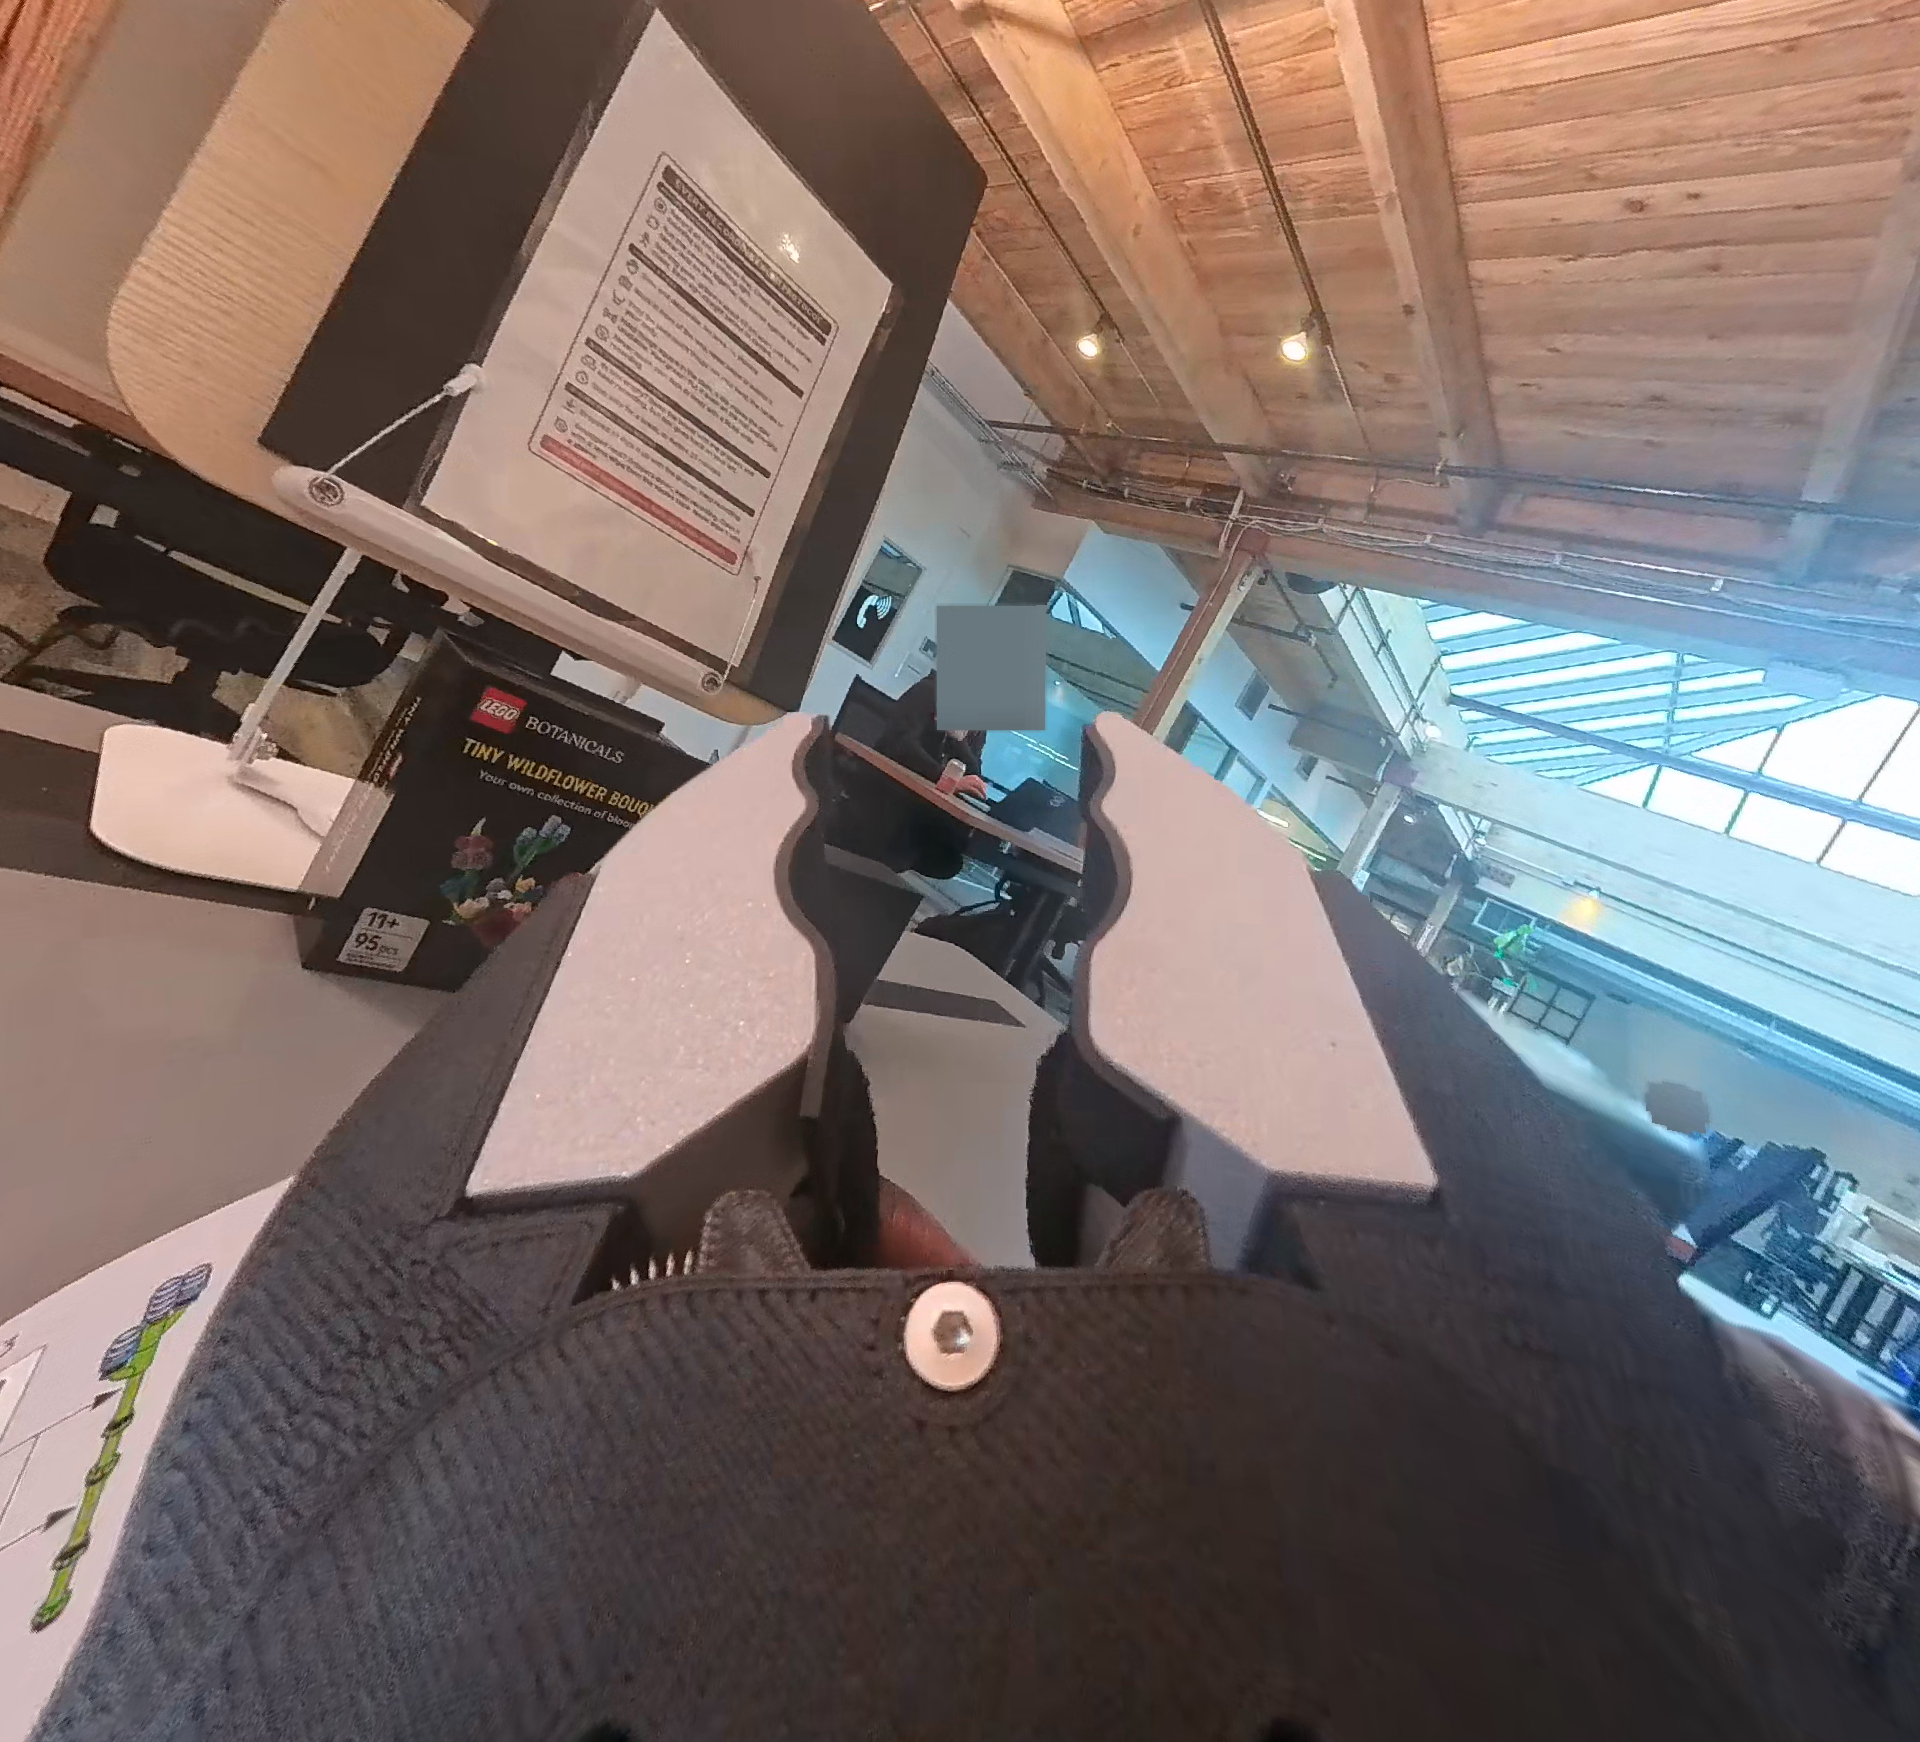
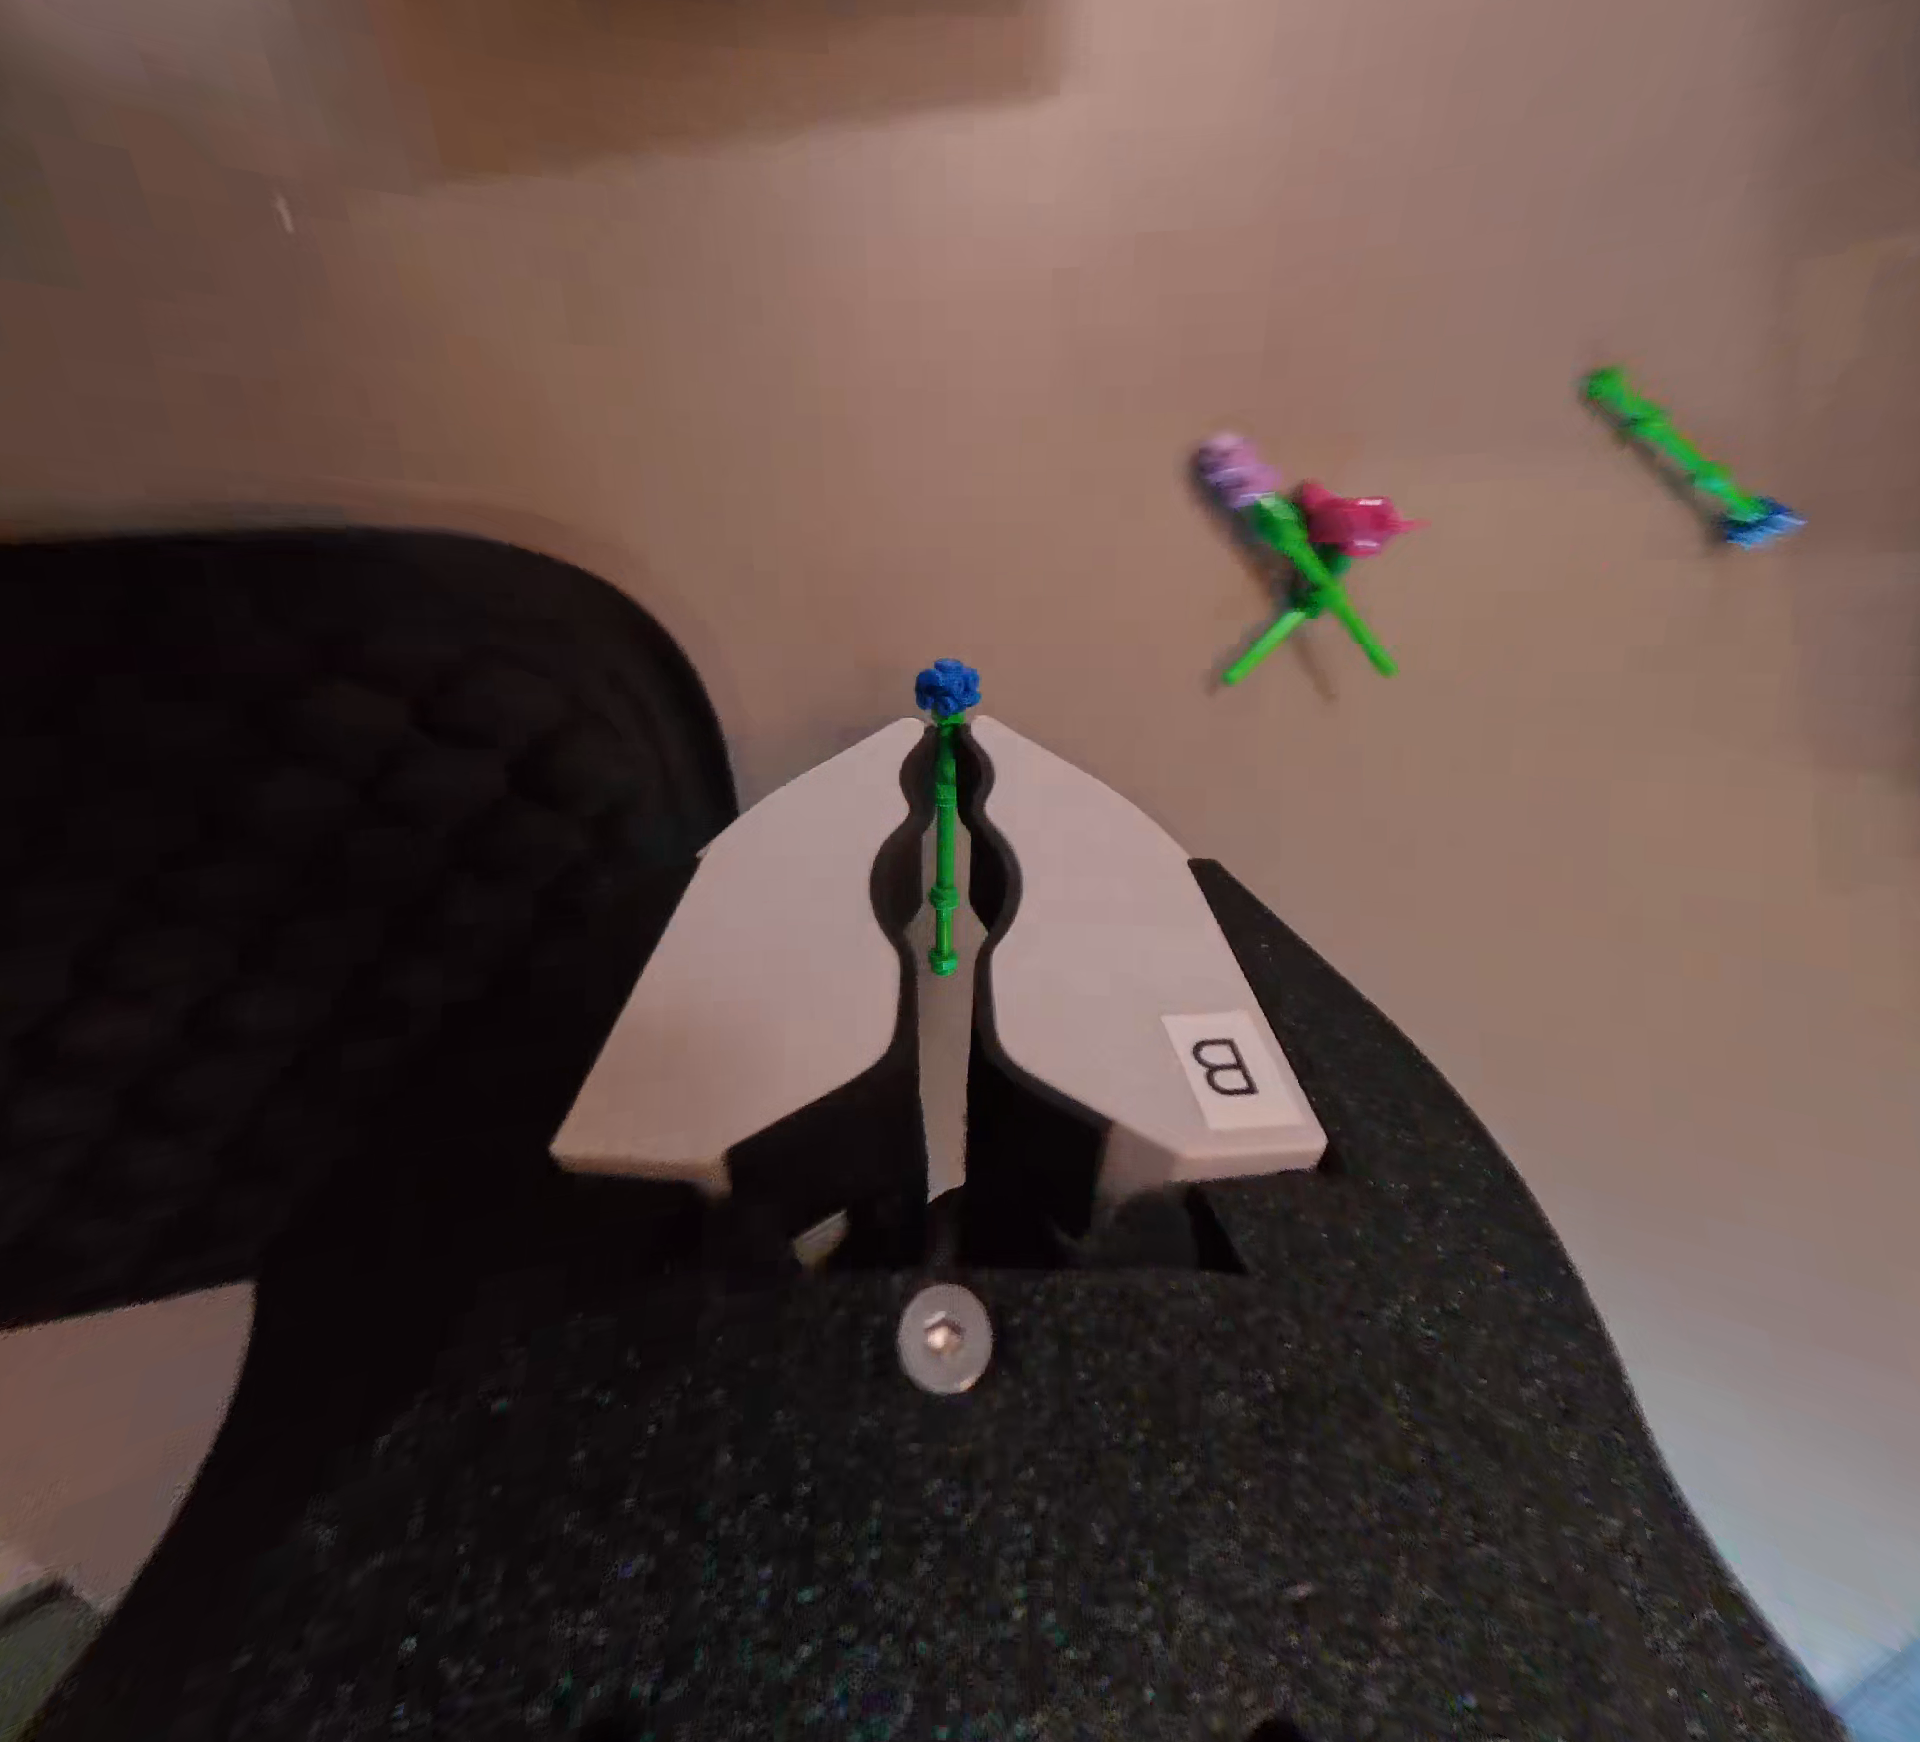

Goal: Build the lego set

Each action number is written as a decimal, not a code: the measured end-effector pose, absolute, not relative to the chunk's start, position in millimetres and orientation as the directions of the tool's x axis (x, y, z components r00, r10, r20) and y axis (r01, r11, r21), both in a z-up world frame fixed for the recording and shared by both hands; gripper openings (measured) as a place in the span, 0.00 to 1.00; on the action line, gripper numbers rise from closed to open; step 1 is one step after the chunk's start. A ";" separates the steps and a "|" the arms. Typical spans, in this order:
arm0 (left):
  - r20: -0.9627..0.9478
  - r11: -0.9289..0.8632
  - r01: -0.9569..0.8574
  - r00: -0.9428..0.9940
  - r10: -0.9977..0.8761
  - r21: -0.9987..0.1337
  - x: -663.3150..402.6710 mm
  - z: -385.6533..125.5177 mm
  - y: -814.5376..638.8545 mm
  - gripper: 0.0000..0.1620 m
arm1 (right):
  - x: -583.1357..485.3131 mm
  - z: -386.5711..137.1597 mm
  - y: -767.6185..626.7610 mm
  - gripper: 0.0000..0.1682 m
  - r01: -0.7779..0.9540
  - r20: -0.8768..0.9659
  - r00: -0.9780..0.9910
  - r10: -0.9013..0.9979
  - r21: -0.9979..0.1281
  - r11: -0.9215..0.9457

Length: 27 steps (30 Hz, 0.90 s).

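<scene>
In the left wrist view the left gripper (image 1: pixel 951 736) is nearest, its fingers (image 1: pixel 717 871) spread and empty, tilted up off the bench (image 1: pixel 156 986), with the set's black box (image 1: pixel 488 819) beyond their left side. In the right wrist view the right gripper (image 2: pixel 948 728) is clenched on a blue-headed flower stem (image 2: pixel 944 845), the bloom just past the fingertips, while finished flowers (image 2: pixel 1299 549) lie farther off to the right. The stem looks light, thin and likely to pop apart, so a hold low on the green shaft seems safest.
</scene>
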<state>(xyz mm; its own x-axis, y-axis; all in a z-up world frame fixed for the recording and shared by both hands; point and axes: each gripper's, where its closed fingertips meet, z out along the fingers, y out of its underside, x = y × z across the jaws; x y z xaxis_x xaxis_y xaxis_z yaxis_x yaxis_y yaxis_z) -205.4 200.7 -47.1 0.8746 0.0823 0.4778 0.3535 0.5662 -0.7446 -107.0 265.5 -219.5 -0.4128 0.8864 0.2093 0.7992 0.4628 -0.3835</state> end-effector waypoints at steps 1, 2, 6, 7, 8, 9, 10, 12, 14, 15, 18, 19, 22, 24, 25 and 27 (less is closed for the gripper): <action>0.479 0.566 0.355 0.874 0.082 -0.744 -205.6 -47.0 200.5 0.28 | -111.8 -201.6 268.4 0.02 0.782 0.193 -0.343 0.919 -0.484 0.394; 0.480 0.565 0.356 0.873 0.083 -0.745 -205.7 -47.1 200.6 0.28 | -116.0 -179.2 272.6 0.02 0.738 0.163 -0.266 0.950 -0.600 0.310; 0.382 0.402 0.353 0.924 -0.008 -0.845 -176.8 -57.1 228.5 0.27 | -112.3 -70.3 278.5 0.02 0.274 -0.178 -0.150 0.973 -0.953 -0.132; 0.338 0.277 0.353 0.936 -0.101 -0.894 -154.0 -66.5 243.8 0.28 | -105.7 -49.0 276.8 0.01 0.154 -0.254 -0.184 0.949 -0.961 -0.228; 0.305 0.140 0.336 0.930 -0.204 -0.931 -128.8 -78.9 256.0 0.28 | -99.0 -34.8 275.4 0.01 0.066 -0.307 -0.215 0.927 -0.952 -0.300; 0.288 0.028 0.308 0.916 -0.279 -0.951 -107.2 -91.3 263.3 0.28 | -93.5 -27.3 274.5 0.01 0.010 -0.345 -0.234 0.909 -0.936 -0.353; 0.270 -0.012 0.282 0.906 -0.326 -0.959 -91.5 -97.0 266.3 0.28 | -89.7 -25.0 273.8 0.01 -0.023 -0.374 -0.240 0.896 -0.920 -0.391; 0.220 0.021 0.241 0.917 -0.334 -0.970 -77.7 -96.5 266.8 0.26 | -85.4 -26.6 272.0 0.01 -0.075 -0.399 -0.241 0.885 -0.901 -0.427; 0.138 0.059 0.162 0.944 -0.299 -0.985 -76.3 -94.5 265.7 0.21 | -84.3 -35.5 267.2 0.02 -0.080 -0.408 -0.237 0.882 -0.896 -0.436; 0.090 0.060 0.111 0.954 -0.286 -0.992 -76.3 -95.5 265.6 0.20 | -84.5 -40.1 264.1 0.01 -0.073 -0.414 -0.237 0.879 -0.894 -0.441; 0.026 0.066 0.051 0.940 -0.340 -0.996 -65.6 -96.5 263.6 0.15 | -83.3 -43.4 260.0 0.01 -0.106 -0.423 -0.239 0.874 -0.883 -0.456; 0.036 0.075 0.067 0.930 -0.365 -0.995 -61.5 -94.6 262.3 0.15 | -82.7 -43.2 260.6 0.01 -0.118 -0.417 -0.236 0.878 -0.885 -0.451; 0.033 0.063 0.063 0.917 -0.397 -0.996 -57.1 -94.9 261.7 0.18 | -79.6 -39.5 264.8 0.01 -0.154 -0.393 -0.222 0.892 -0.889 -0.430; 0.043 0.082 0.082 0.919 -0.392 -0.993 -59.0 -91.4 260.9 0.18 | -81.0 -42.7 262.4 0.01 -0.140 -0.379 -0.214 0.900 -0.900 -0.413; 0.051 0.084 0.090 0.921 -0.386 -0.992 -60.3 -90.7 260.9 0.15 | -82.3 -45.8 258.8 0.01 -0.129 -0.374 -0.216 0.902 -0.905 -0.406; 0.046 0.064 0.077 0.920 -0.390 -0.995 -60.4 -94.0 261.0 0.06 | -83.8 -51.1 253.0 0.02 -0.122 -0.370 -0.218 0.903 -0.908 -0.402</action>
